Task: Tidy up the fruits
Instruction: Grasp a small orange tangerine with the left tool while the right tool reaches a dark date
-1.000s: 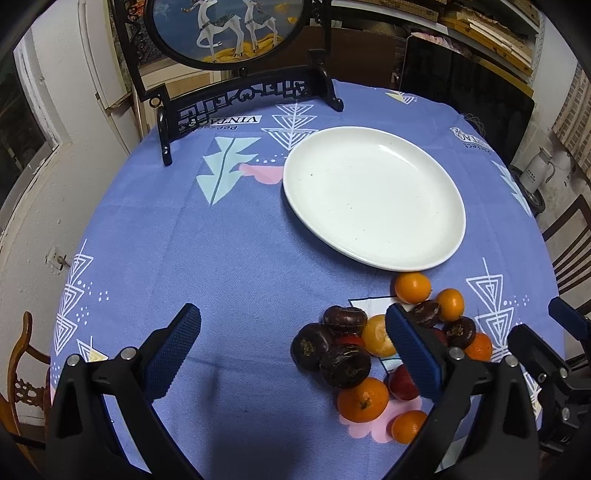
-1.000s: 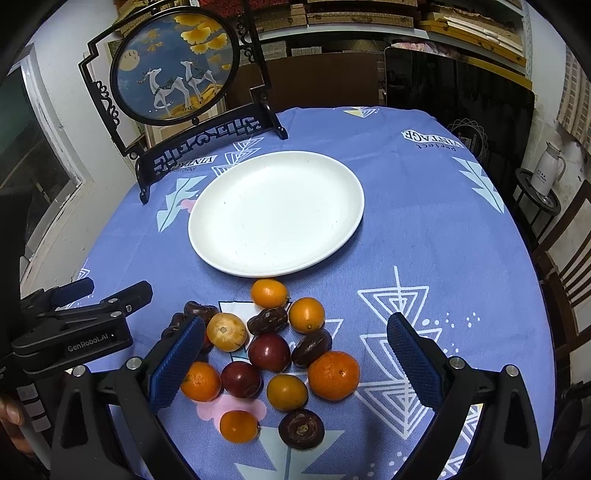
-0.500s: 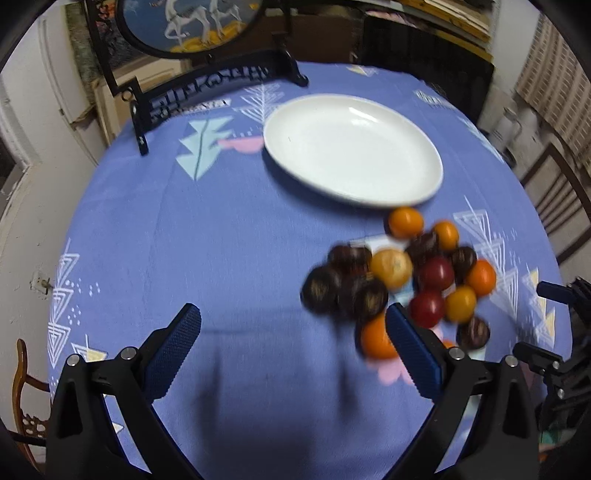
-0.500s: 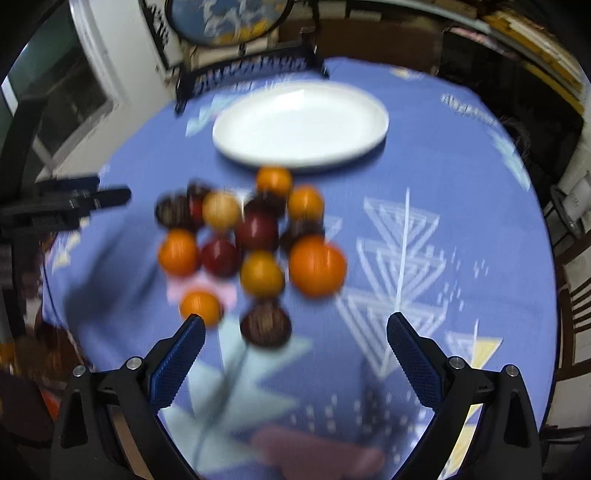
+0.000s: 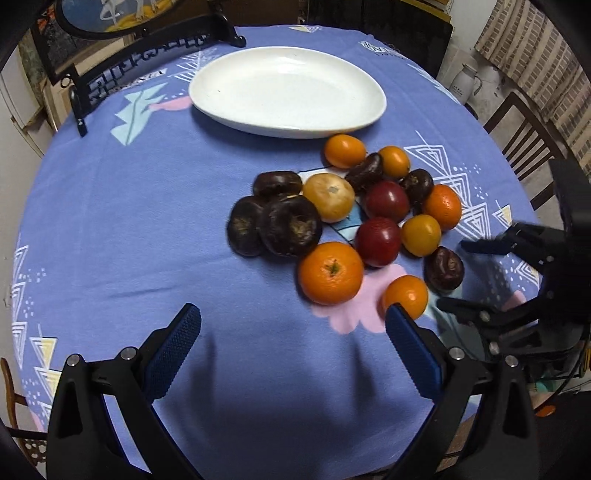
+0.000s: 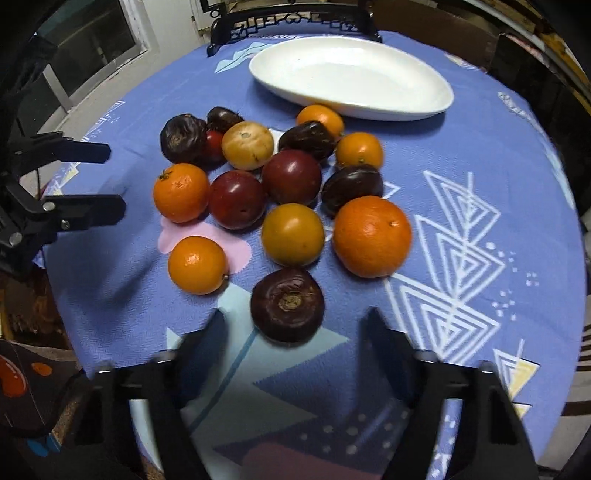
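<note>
A pile of several fruits lies on the blue tablecloth: oranges (image 5: 330, 272) (image 6: 372, 236), red plums (image 5: 377, 241) (image 6: 236, 199), dark brown round fruits (image 5: 290, 225) (image 6: 287, 305) and a yellow fruit (image 5: 328, 197) (image 6: 248, 145). An empty white plate (image 5: 288, 90) (image 6: 351, 75) stands just behind the pile. My left gripper (image 5: 293, 338) is open and empty, low over the cloth in front of the pile. My right gripper (image 6: 295, 334) is open and empty, its jaws on either side of the nearest dark fruit without touching it.
A black ornamental stand (image 5: 147, 44) (image 6: 291, 18) with a round picture stands at the table's far edge. A wooden chair (image 5: 524, 140) and a white kettle (image 5: 466, 79) are off to the right. The round table's edge is close below both grippers.
Both grippers have dropped lower and moved in closer to the fruit pile; the fruits now look much larger. The fruits and plate have not moved.
</note>
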